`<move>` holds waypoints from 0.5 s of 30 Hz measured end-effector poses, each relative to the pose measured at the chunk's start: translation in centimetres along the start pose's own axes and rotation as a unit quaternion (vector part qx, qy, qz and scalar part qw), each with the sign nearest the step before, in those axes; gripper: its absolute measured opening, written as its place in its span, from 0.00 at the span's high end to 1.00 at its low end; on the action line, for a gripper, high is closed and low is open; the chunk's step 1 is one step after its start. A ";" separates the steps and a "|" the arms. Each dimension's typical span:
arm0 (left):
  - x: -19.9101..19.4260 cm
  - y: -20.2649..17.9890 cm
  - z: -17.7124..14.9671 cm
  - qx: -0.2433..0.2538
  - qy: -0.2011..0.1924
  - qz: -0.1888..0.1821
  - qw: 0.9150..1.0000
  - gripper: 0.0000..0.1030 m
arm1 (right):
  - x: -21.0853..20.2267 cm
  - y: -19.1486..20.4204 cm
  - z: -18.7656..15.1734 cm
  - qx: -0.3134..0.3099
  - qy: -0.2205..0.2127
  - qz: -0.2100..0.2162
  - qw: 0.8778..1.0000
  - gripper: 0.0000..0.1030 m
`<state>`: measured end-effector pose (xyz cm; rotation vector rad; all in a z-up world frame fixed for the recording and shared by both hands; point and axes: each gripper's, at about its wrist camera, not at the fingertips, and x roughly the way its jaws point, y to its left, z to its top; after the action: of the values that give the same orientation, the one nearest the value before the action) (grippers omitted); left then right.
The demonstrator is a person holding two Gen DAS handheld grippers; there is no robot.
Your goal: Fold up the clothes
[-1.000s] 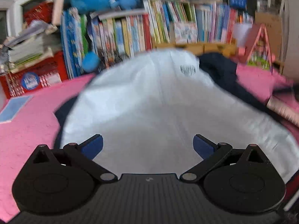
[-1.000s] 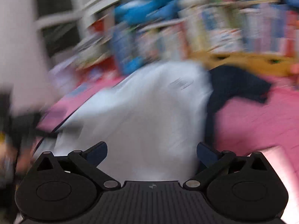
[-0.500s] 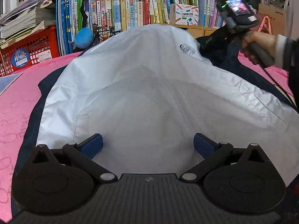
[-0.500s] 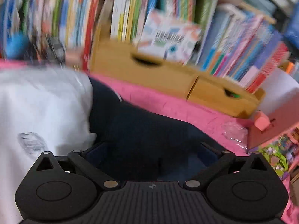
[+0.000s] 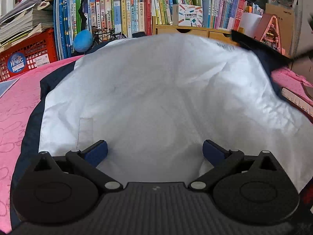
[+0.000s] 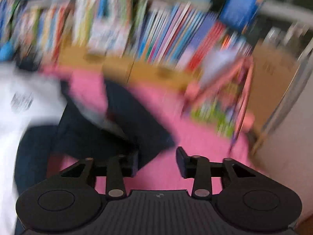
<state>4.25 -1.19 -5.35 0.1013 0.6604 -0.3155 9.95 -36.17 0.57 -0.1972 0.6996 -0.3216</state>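
A jacket lies inside out on the pink bed cover: its white lining (image 5: 156, 98) faces up and its dark navy outer cloth (image 5: 33, 117) shows around the edge. My left gripper (image 5: 155, 151) is open and empty, low over the near hem. In the blurred right wrist view, my right gripper (image 6: 157, 161) has its jaws partly closed with a gap between them. A navy sleeve (image 6: 121, 129) reaches to its left fingertip (image 6: 135, 161). I cannot tell whether the sleeve is gripped. The white lining shows at the left of that view (image 6: 23, 101).
A wall of books (image 5: 137, 13) on shelves stands behind the bed, with wooden drawers (image 5: 195, 32), a red crate (image 5: 29, 52) at the left and a cardboard box (image 5: 279, 19) at the right. A small pink toy house (image 5: 271, 31) stands beside the jacket's far right corner.
My right gripper has swung right and back from over the navy sleeve, and its jaws have narrowed. The jacket's far right part has lifted and shifted. My left gripper has barely moved.
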 end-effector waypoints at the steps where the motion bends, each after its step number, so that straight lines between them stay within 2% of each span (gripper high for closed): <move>1: 0.0 0.0 0.0 0.000 0.000 0.000 1.000 0.00 | -0.3 -0.3 -0.7 0.002 0.014 0.011 1.000 0.52; 2: 0.0 0.0 0.0 0.000 0.000 0.000 1.000 0.00 | -0.6 -0.6 -1.4 0.005 0.027 0.022 0.999 0.51; 4: 0.0 -0.1 -0.1 0.000 0.000 0.001 1.000 0.00 | -1.5 -1.2 -2.1 0.012 0.041 0.042 0.998 0.38; 6: 0.0 -0.1 -0.1 -0.001 0.000 0.001 1.000 0.00 | -2.9 -1.1 0.0 0.021 -0.001 0.052 0.998 0.04; 7: 0.0 -0.1 -0.1 -0.001 0.000 0.001 1.000 0.00 | -3.3 -0.8 1.2 0.018 -0.024 0.051 0.998 0.00; 9: 0.1 0.0 0.0 -0.001 0.000 0.001 1.000 0.00 | -3.1 0.7 3.9 -0.008 -0.071 0.035 0.997 0.00; 11: 0.1 0.0 0.0 -0.001 0.000 0.001 1.000 0.00 | -1.1 3.1 6.2 -0.056 -0.085 0.016 0.995 0.00; 13: 0.1 0.0 0.1 -0.001 0.000 0.001 1.000 0.00 | 2.3 6.5 7.6 -0.115 -0.062 0.004 0.991 0.00; 15: 0.1 0.0 0.1 -0.002 0.000 0.001 1.000 0.00 | 6.4 9.2 8.1 -0.167 -0.020 -0.016 0.986 0.00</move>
<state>4.42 -1.23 -5.37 0.0987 0.6601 -0.3127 21.91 -29.27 0.17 -0.5334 0.7086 -0.2274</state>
